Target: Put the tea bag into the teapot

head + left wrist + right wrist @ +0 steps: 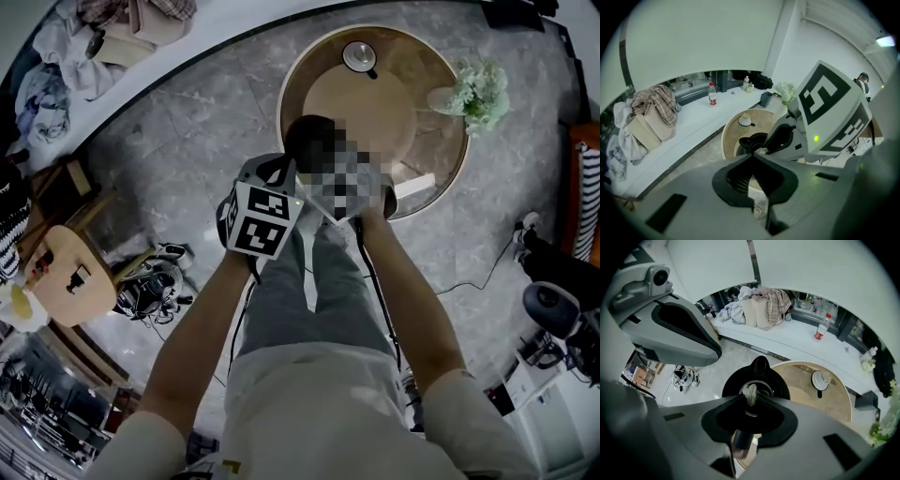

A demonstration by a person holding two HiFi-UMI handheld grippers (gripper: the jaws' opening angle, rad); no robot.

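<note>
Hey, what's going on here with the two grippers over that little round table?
A person holds a gripper in each hand above a round wooden table. The right gripper pinches a tea bag over the open mouth of the black teapot; the bag is not in yet. The left gripper is close by, shut, with nothing visibly held.

Pale crumpled tea bag (pixel 750 393) hangs above open black teapot (pixel 761 367).
</note>
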